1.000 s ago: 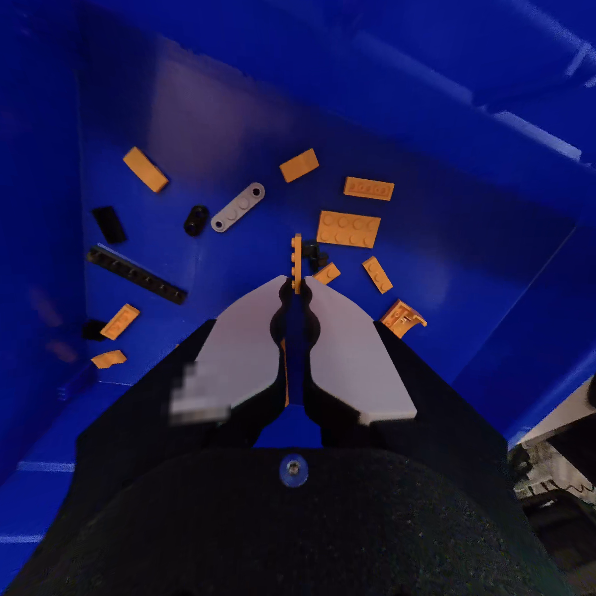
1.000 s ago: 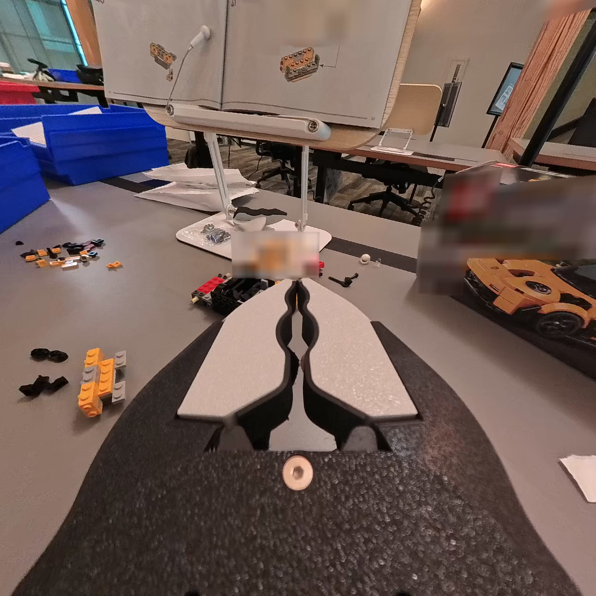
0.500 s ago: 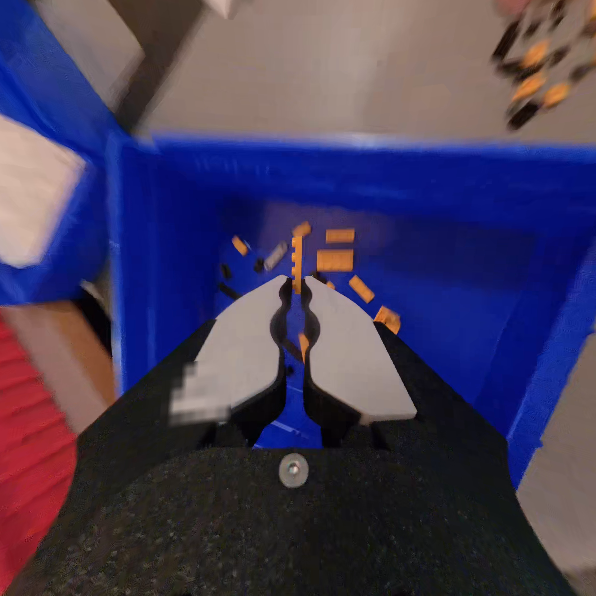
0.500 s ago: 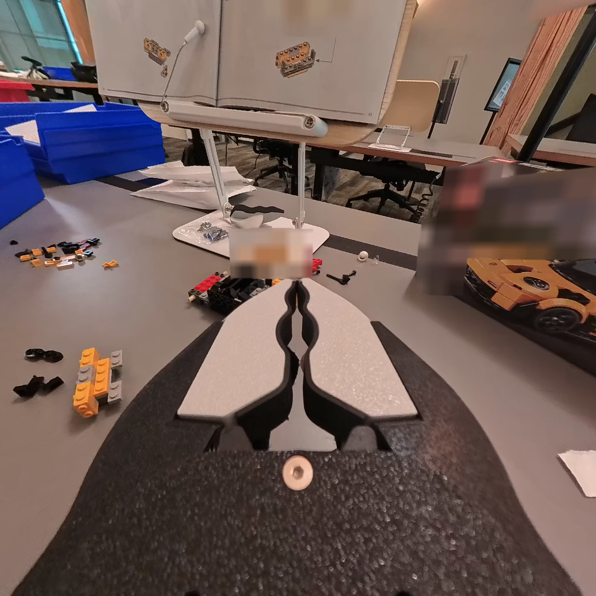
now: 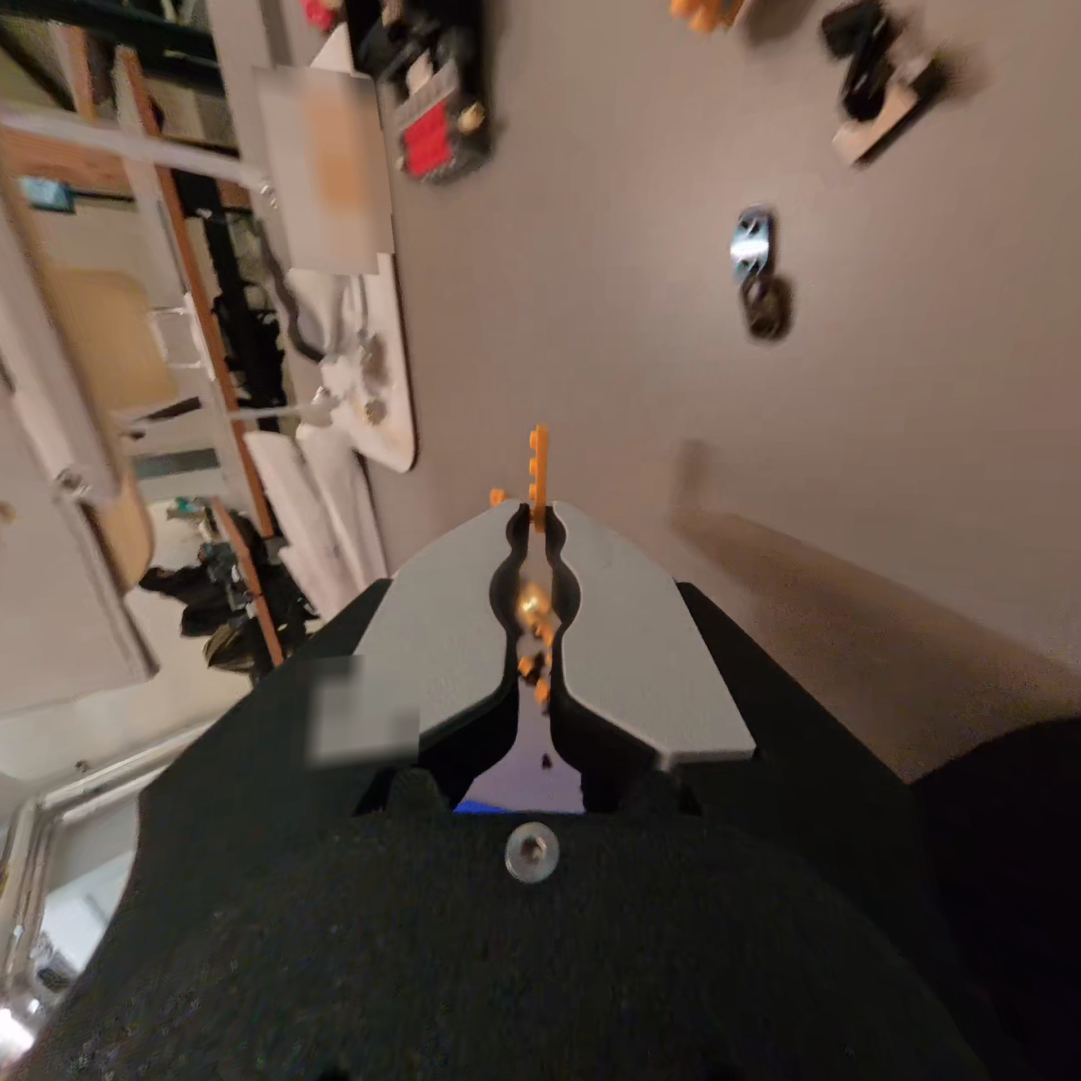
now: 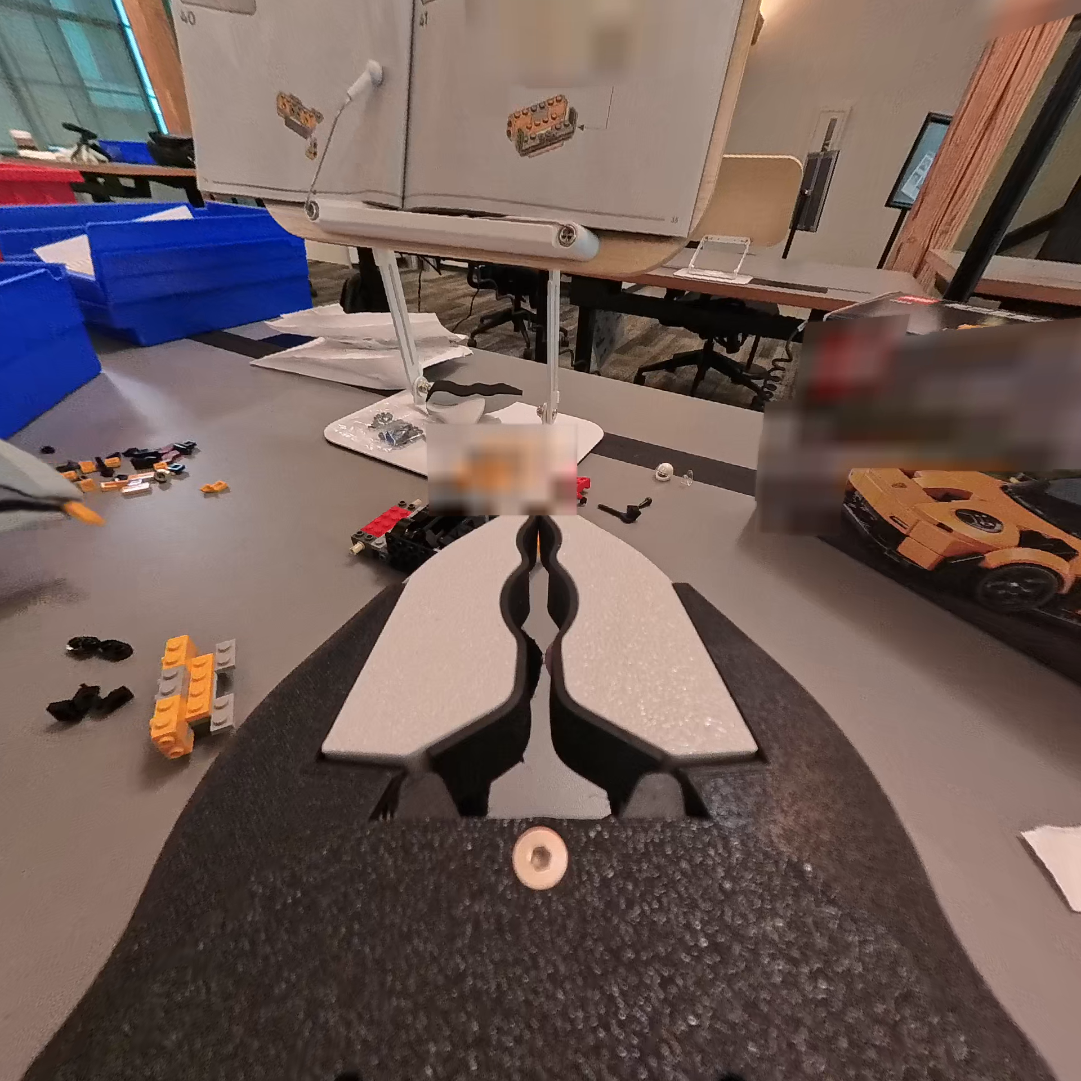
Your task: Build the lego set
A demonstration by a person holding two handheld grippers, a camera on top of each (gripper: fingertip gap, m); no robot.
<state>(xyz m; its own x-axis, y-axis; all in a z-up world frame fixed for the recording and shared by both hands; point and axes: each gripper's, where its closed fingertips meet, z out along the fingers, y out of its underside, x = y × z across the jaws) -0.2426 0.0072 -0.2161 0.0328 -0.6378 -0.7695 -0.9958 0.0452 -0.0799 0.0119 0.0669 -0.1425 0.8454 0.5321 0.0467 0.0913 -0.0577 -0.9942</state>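
two grippers (image 6: 537,526) (image 5: 536,510), one instruction booklet (image 6: 456,99), one lego box (image 6: 959,503), one orange-and-grey assembly (image 6: 190,696), one black-and-red chassis (image 6: 409,532)

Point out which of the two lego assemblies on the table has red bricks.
The black chassis just ahead of the right hand-held gripper has red bricks on top. The small block to its left is only orange and grey.

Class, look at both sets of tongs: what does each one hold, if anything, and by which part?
The left tongs pinch a thin orange plate by its lower end, studs facing left. The right tongs are shut and hold nothing.
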